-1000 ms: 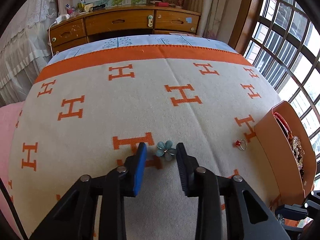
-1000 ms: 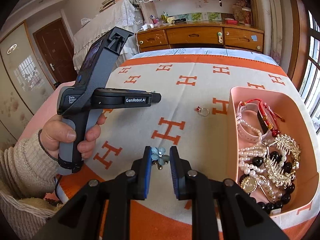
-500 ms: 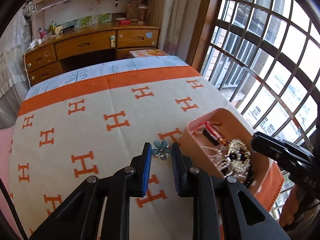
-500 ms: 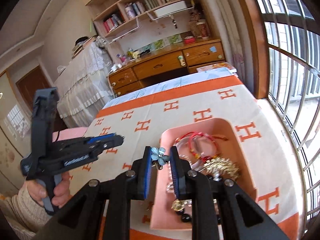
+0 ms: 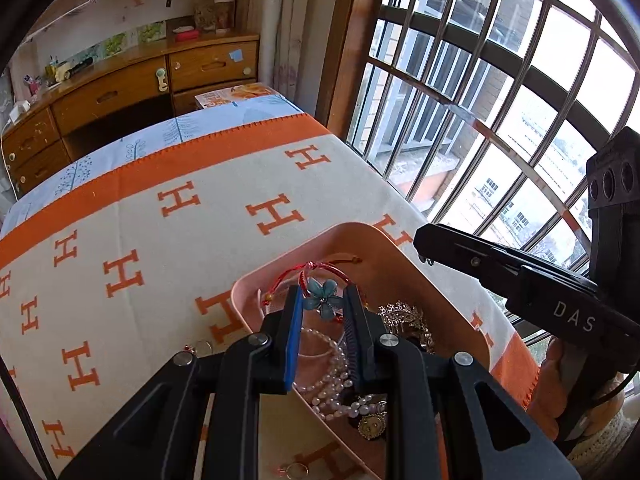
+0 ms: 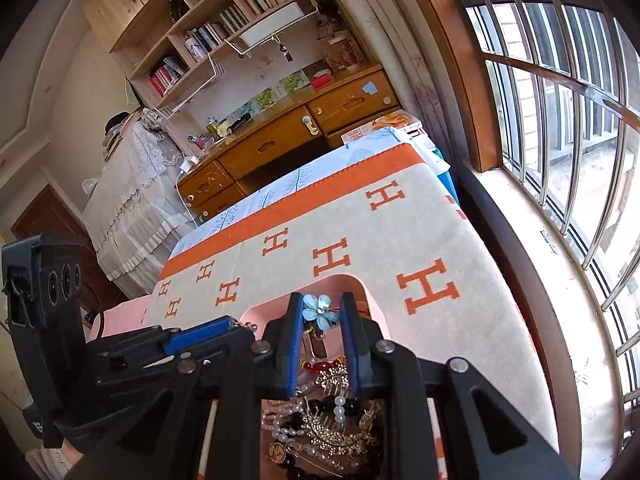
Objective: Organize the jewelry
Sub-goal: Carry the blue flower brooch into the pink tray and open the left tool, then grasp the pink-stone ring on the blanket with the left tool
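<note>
Fingers of the left gripper (image 5: 322, 300) are pinching a blue flower (image 5: 323, 299) at the very tips, petals facing the camera. The right gripper (image 6: 320, 309) is pinching a matching flower (image 6: 318, 312) the same way. In each wrist view the other gripper's tip is too small for me to confirm its load. What matters is that both flowers hang over the pink tray (image 5: 360, 229), not the blanket (image 5: 160, 208). Left's flower is above the pearl strand (image 5: 332, 360) and red cord bracelet (image 5: 320, 270), toward the far end. Right's is above the gold comb (image 6: 332, 428), also near the far rim. The tray's long axis runs away along the fingers, so I judge a straight release lands inside. One ring (image 5: 297, 469) is still out on the blanket, on the near side, closer to left.
</note>
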Motion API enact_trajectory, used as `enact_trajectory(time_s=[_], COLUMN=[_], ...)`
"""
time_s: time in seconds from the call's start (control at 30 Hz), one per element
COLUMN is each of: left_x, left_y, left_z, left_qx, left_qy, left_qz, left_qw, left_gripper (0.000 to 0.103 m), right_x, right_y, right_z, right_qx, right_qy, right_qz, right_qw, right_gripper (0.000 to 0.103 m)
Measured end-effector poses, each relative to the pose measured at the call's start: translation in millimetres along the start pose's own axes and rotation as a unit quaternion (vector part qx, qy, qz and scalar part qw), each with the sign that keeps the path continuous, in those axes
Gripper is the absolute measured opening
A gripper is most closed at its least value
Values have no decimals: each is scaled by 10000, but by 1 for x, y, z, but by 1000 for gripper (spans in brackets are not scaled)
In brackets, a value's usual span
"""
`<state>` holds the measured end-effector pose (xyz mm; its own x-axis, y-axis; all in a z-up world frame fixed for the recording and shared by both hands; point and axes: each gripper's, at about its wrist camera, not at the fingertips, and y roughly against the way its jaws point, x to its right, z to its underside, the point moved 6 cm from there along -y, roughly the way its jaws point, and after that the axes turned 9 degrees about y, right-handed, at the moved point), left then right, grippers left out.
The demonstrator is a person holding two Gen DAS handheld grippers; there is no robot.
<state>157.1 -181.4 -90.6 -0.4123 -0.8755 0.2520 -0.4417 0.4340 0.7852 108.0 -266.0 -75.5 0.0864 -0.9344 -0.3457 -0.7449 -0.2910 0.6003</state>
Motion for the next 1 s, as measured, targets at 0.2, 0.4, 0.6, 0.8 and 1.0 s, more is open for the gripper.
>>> enact_trajectory(time_s=[0.2, 0.4, 0.6, 0.8, 1.0], left_x=[1, -6, -19, -47, -79], left_y=[-5, 5, 24, 48, 77], left_z=[4, 5, 8, 15, 30], left_qx=[54, 218, 344, 371, 512], left_qy=[-56, -28, 205, 455, 675], left_qz=[-192, -289, -280, -443, -559], left_qw=[9998, 9993, 9988, 9973, 9948], left_gripper=[23, 47, 47, 47, 47], right_x=[0, -5, -13, -33, -70], right_y=[-9, -12, -2, 12, 21], right_z=[-3, -6, -7, 2, 22], right_qx=[-131, -137, -59, -28, -152], right_qy=[-35, -45, 75, 314, 854], right_qz=[-208, -318, -291, -412, -513], right_qw=[9997, 9994, 9995, 9987, 9949], right_gripper=[21, 25, 25, 25, 25])
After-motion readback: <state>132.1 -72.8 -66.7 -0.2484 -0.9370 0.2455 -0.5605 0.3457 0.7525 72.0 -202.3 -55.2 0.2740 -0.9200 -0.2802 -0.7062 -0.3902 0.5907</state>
